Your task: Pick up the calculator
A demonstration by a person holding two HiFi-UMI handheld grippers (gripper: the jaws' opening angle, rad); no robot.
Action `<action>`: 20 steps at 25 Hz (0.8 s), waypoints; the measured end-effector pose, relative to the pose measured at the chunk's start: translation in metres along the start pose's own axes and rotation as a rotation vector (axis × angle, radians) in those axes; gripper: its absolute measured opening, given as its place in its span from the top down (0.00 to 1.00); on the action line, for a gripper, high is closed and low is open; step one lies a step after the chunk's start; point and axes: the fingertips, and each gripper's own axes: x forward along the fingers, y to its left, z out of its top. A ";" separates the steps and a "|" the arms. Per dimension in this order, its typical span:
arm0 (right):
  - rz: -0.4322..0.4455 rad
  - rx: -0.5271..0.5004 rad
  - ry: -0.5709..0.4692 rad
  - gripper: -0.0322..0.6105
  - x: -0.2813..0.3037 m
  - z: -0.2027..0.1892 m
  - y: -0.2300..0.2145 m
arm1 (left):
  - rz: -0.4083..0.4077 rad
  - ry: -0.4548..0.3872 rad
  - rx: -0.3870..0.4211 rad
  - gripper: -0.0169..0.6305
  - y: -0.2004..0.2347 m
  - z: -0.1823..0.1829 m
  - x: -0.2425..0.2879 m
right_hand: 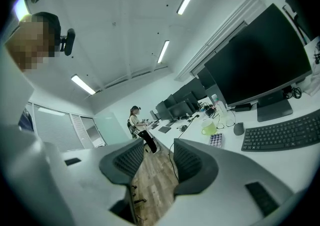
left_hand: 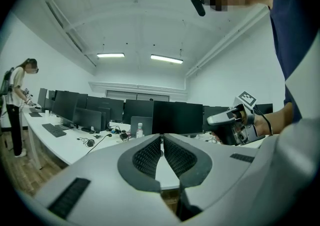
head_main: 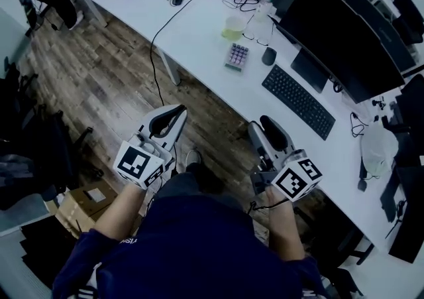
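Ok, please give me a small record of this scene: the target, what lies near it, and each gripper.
target: calculator, flat on the desk, untouched
near it: cup, mouse, keyboard
left gripper: shut, empty
right gripper: open, empty
both grippers: well apart from the calculator

The calculator (head_main: 237, 56) has lilac keys, the cup (head_main: 233, 28) is yellow-green, the keyboard (head_main: 298, 101) black, the desk (head_main: 199, 32) white.

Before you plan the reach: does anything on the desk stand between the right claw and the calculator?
Nothing visible does. Bare desk lies between the right claw and the calculator; the keyboard sits off to the right.
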 end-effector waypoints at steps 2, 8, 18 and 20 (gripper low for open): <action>-0.012 0.003 0.006 0.65 0.016 0.003 -0.005 | -0.009 0.004 -0.003 0.91 0.016 0.001 0.009; -0.035 -0.003 0.012 0.65 0.061 0.018 -0.017 | -0.030 0.007 -0.006 0.91 0.061 0.004 0.035; -0.053 -0.009 0.005 0.66 0.108 0.038 -0.035 | -0.023 0.009 -0.005 0.91 0.107 0.008 0.055; -0.055 -0.008 0.007 0.66 0.114 0.041 -0.040 | -0.021 0.012 -0.006 0.91 0.112 0.009 0.058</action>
